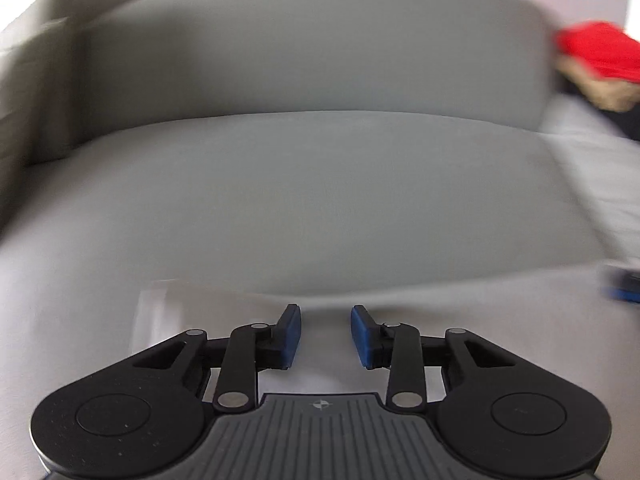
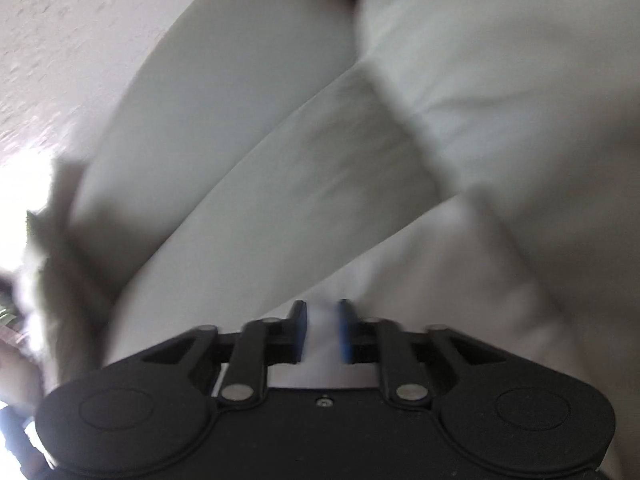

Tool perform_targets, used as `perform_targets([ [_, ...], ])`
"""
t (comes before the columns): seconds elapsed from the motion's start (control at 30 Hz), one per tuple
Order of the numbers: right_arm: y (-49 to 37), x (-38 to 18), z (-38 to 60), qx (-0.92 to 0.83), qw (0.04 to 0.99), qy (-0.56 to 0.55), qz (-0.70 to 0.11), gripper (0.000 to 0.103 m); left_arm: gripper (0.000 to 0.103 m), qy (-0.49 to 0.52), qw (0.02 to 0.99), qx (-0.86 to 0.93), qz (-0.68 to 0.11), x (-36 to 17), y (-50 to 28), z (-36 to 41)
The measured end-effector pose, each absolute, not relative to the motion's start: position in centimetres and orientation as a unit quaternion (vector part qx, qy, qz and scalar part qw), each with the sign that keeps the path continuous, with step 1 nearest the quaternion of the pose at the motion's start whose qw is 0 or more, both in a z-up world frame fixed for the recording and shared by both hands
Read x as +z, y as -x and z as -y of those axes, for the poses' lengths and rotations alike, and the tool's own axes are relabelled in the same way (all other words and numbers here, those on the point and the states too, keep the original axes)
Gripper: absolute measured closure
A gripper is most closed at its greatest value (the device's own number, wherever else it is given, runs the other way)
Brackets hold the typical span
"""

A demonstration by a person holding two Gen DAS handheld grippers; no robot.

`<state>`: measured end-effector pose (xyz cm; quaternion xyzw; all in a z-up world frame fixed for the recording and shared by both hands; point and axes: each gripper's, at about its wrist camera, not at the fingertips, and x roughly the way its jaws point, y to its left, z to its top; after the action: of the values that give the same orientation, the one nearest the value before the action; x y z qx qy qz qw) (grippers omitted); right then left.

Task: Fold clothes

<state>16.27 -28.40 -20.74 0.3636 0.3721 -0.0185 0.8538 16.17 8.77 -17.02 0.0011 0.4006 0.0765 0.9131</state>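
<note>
Left gripper (image 1: 325, 334) jaws moderately apart over pale cloth (image 1: 224, 320) on grey sofa (image 1: 320, 200). Right gripper (image 2: 323, 330) jaws narrow; grip on the cloth unclear.

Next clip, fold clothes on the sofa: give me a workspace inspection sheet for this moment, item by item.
Surface: grey sofa seat cushion, backrest behind; motion blur.
Job's things: white garment beneath the left gripper; pile with red cloth far right.
Clutter: nothing seen.
Grippers: left gripper open, empty; right gripper has pale fabric between its jaws, grip unclear.
Cables: nothing seen.
Surroundings: textured pale wall, right view.
</note>
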Motion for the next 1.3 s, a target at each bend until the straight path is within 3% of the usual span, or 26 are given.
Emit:
perform_targets([
  [0.13,-14.7,-20.8,31.5,-0.124,0.873,-0.33,-0.337,0.103,0.076,0.016,0.909,0.163,-0.382,-17.6,-16.6,-12.5],
  [0.2,-14.6,-20.3,31.1,-0.14,0.888,-0.284,-0.333,0.103,0.07,-0.004,0.897,0.225,-0.381,-17.5,-17.1,-13.2],
  [0.3,-15.0,-19.5,29.6,-0.163,0.905,-0.197,-0.339,0.103,0.07,0.003,0.883,0.25,-0.398,-17.3,-17.1,-14.5],
  [0.4,-14.0,-18.0,30.0,-0.155,0.9,-0.215,-0.346,0.1,0.07,-0.025,0.88,0.236,-0.412,-15.9,-15.8,-14.4],
  [0.53,-12.0,-14.5,30.5,-0.133,0.902,-0.241,-0.333,0.084,0.069,-0.028,0.884,0.199,-0.422,-14.1,-12.4,-13.3],
  [0.6,-9.9,-12.2,30.5,-0.109,0.905,-0.245,-0.33,0.083,0.06,-0.026,0.887,0.178,-0.425,-13.5,-10.4,-12.4],
  [0.83,-2.9,-8.8,29.6,-0.036,0.885,-0.306,-0.35,0.071,0.058,-0.018,0.895,0.104,-0.434,-11.2,-3.3,-9.1],
  [0.93,-2.3,-11.6,28.4,-0.01,0.853,-0.342,-0.394,0.074,0.059,-0.017,0.893,0.078,-0.443,-11.7,-1.0,-7.5],
  [1.0,-2.5,-13.9,27.7,0.01,0.832,-0.372,-0.411,0.083,0.059,-0.026,0.887,0.068,-0.456,-13.3,-0.3,-6.5],
  [1.07,-2.7,-15.8,27.3,0.009,0.819,-0.392,-0.418,0.084,0.059,-0.048,0.891,0.066,-0.447,-14.3,0.7,-5.8],
  [1.1,-2.5,-16.2,27.1,-0.002,0.826,-0.377,-0.418,0.089,0.059,-0.059,0.893,0.064,-0.441,-14.6,1.1,-5.9],
  [1.13,-2.2,-16.7,26.8,-0.013,0.833,-0.363,-0.417,0.103,0.059,-0.065,0.892,0.063,-0.442,-14.6,1.4,-5.9],
  [1.3,1.6,-16.7,28.2,-0.137,0.856,-0.274,-0.415,0.103,0.058,-0.069,0.89,0.068,-0.446,-14.6,3.9,-6.4],
])
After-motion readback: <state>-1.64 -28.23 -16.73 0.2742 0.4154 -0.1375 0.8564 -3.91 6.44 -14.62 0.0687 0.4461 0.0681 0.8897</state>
